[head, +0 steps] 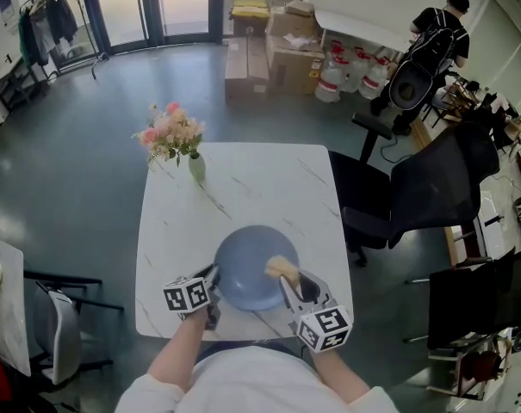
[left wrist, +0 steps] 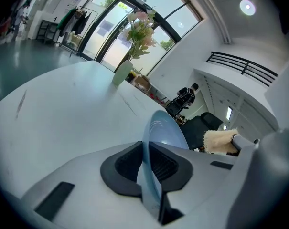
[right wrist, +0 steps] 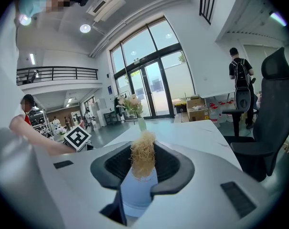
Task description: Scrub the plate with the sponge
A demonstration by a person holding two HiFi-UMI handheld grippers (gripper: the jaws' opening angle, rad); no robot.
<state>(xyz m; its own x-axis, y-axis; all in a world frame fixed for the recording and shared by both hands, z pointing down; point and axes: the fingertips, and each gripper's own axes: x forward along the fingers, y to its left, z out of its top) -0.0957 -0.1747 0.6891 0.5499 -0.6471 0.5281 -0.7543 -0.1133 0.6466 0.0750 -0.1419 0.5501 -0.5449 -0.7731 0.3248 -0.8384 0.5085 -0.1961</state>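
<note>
With both forearms extended, the left gripper (head: 213,288) clamps its jaws on the plate (head: 245,280) rim, the right gripper (head: 291,284) on the sponge (head: 279,268).

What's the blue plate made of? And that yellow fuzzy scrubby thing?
The plate is probably plastic, maybe glazed ceramic: smooth pale-blue surface, soft sheen, thin rim. The sponge looks like loose, wiry straw-coloured fibres, loofah-like or plastic strands; frayed tufts stick out.

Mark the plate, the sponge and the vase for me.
plate (head: 245,275), head view, bare blue middle.
sponge (head: 279,268), head view, tan end over the plate.
vase (head: 196,169), head view, its pale green body.
</note>
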